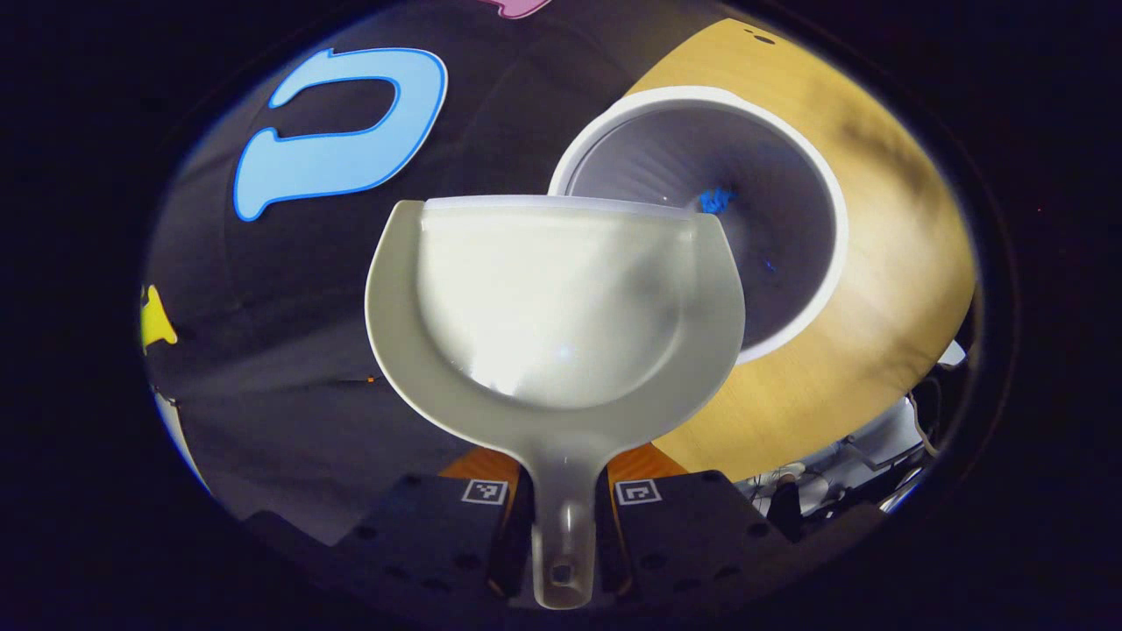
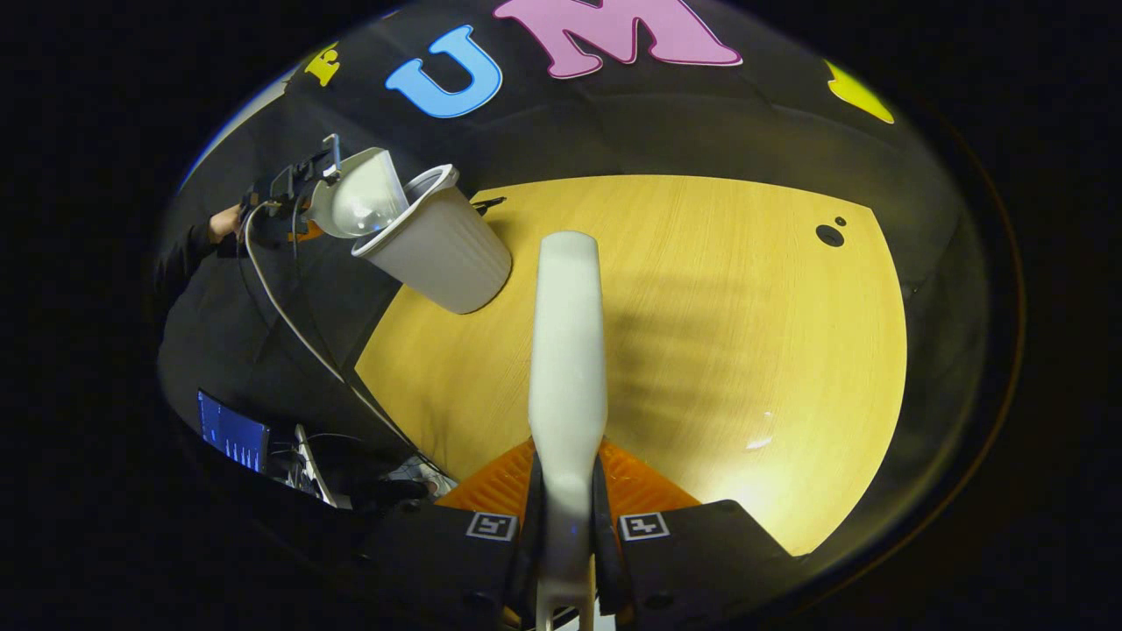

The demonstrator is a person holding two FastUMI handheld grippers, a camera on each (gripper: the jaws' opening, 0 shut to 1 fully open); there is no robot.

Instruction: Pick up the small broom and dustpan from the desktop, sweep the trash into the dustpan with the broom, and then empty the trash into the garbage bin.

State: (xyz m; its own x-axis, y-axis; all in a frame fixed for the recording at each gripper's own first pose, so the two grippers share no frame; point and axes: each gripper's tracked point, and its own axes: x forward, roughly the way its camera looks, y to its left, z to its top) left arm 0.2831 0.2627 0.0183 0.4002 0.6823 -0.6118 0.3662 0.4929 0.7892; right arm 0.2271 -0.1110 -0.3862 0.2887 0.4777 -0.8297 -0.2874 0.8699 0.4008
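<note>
Left tool (image 1: 565, 526) clamping dustpan (image 1: 552, 307) over bin (image 1: 701, 210); right tool (image 2: 565, 535) clamping broom (image 2: 568, 350)

Broom (image 2: 568, 350) bristles out of sight; bin (image 1: 701, 219) near rim behind dustpan (image 1: 552, 307).

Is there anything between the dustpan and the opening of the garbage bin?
Nothing visible. The left gripper holds the dustpan at the rim of the garbage bin, whose mouth is open, with blue bits already inside.
</note>
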